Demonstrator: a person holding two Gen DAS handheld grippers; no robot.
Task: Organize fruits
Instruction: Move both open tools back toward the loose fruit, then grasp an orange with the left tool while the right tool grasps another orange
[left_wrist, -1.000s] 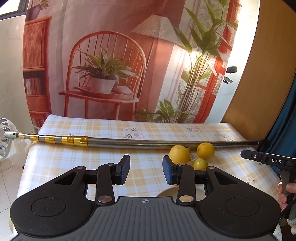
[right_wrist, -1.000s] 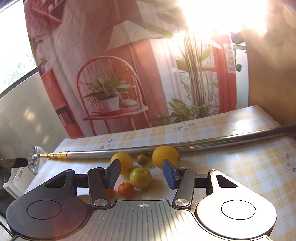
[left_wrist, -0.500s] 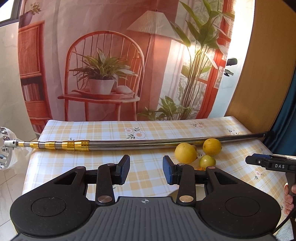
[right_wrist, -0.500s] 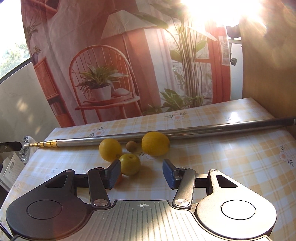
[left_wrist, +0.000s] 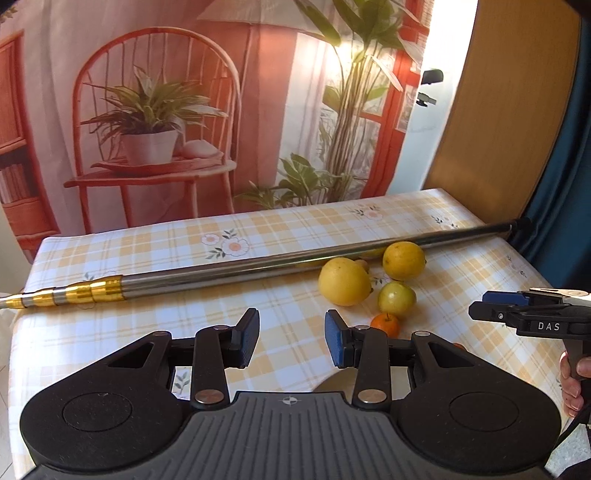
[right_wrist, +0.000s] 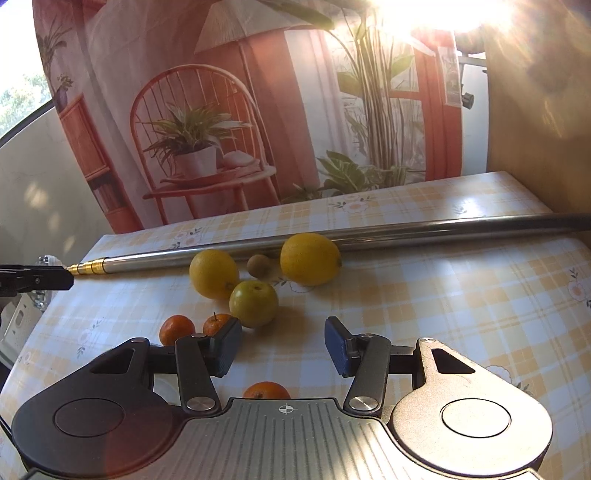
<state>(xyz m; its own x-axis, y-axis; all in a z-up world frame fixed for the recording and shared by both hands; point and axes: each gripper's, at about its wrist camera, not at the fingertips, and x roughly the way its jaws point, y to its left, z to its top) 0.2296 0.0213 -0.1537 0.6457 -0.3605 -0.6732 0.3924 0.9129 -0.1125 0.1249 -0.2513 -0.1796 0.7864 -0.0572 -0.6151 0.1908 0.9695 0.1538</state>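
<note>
Seven fruits are showing across the two views, all lying loose on the checked table (right_wrist: 461, 302), so the sorting is, as far as I can judge, hardly begun: nothing is sitting in a bowl or tray, and no container is clearly showing, only a pale rounded shape half hidden under the left gripper that I cannot identify. Nearest, both grippers are hovering empty: the left gripper (left_wrist: 291, 338) with its pads spread apart over bare cloth, and the right gripper (right_wrist: 282, 345) likewise spread, gripping nothing. Just under the right gripper a tangerine (right_wrist: 266, 390) is peeking out, and two more small oranges (right_wrist: 177, 328) are lying near the left pad. Farther on, a green apple (right_wrist: 253, 302) is sitting touching, or nearly touching, a yellow lemon (right_wrist: 213, 272); a small brown kiwi (right_wrist: 258, 265) and a larger lemon (right_wrist: 310, 264) are resting close against a long telescopic metal pole (right_wrist: 443, 230) lying across the table. Beyond that a printed backdrop (right_wrist: 221, 110) is hanging. The only readable writing is "DAS" on the right gripper's side, seen from the left wrist view.
</note>
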